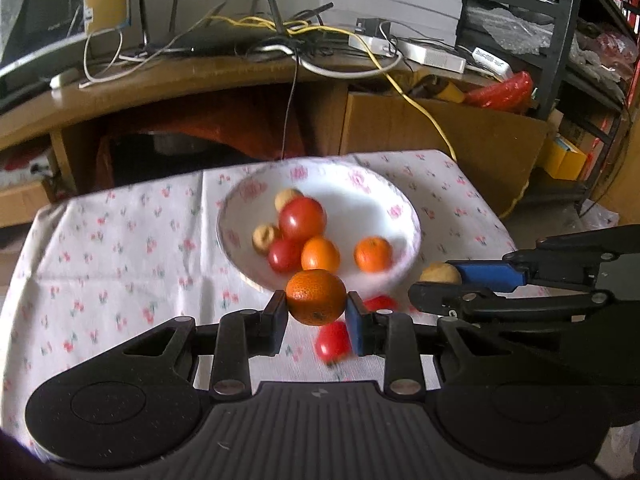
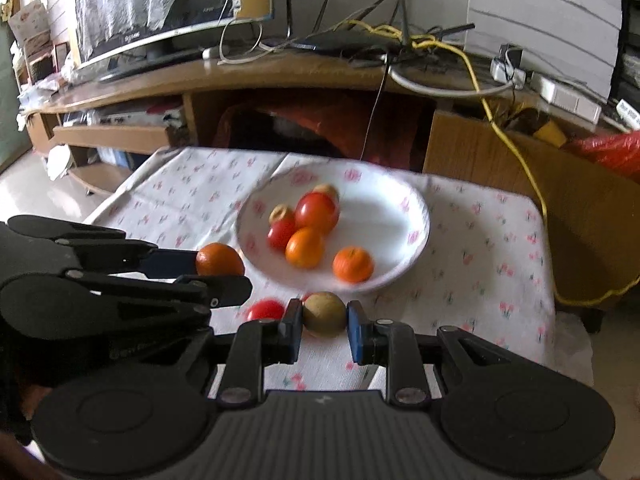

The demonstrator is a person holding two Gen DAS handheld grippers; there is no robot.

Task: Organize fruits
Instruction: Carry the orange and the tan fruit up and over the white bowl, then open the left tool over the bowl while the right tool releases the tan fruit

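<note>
Left gripper [image 1: 316,307] clamps an orange [image 1: 316,297]; right gripper [image 2: 324,322] clamps a brown fruit [image 2: 324,313]. Bowl [image 1: 404,208] lies ahead of both jaws; release low inside.

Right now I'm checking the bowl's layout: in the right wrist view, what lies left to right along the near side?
Orange held by the left tongs → orange in the bowl → second orange in the bowl → bowl rim.

A curved wooden TV stand [image 2: 280,76] strewn with cables [image 1: 288,36] backs a cardboard box [image 1: 440,140], daylight falling on the pale floor [image 2: 36,188].
</note>
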